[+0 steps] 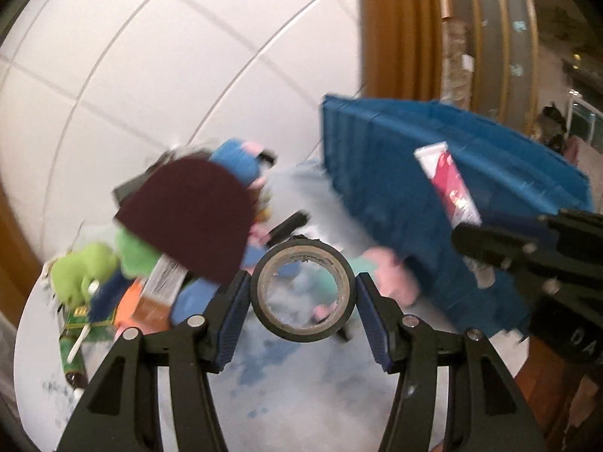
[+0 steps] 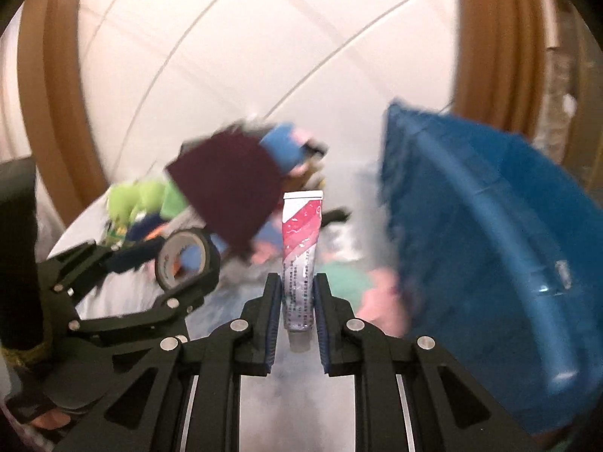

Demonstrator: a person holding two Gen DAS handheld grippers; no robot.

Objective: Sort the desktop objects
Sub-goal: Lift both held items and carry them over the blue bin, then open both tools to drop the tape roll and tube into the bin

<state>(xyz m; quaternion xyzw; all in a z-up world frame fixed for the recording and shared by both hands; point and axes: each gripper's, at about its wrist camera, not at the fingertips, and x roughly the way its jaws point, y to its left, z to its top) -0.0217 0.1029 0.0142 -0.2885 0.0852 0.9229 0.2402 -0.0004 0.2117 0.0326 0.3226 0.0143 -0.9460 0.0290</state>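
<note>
My left gripper (image 1: 303,292) is shut on a black roll of tape (image 1: 303,290), held upright between its blue pads above the table. The same left gripper (image 2: 188,254) and the tape roll (image 2: 186,258) show at the left of the right wrist view. My right gripper (image 2: 297,290) is shut on a pink-and-white tube (image 2: 301,260) that stands up between its pads. In the left wrist view that tube (image 1: 448,184) and the right gripper (image 1: 475,241) sit at the right, in front of a blue bin (image 1: 452,173). The blue bin (image 2: 490,248) fills the right of the right wrist view.
A pile of things lies on the white round table (image 1: 301,395): a dark maroon cloth (image 1: 192,214), a green plush toy (image 1: 83,271), blue and pink soft items (image 1: 241,158), a green bottle (image 1: 71,354). A white tiled wall and brown wooden frames stand behind.
</note>
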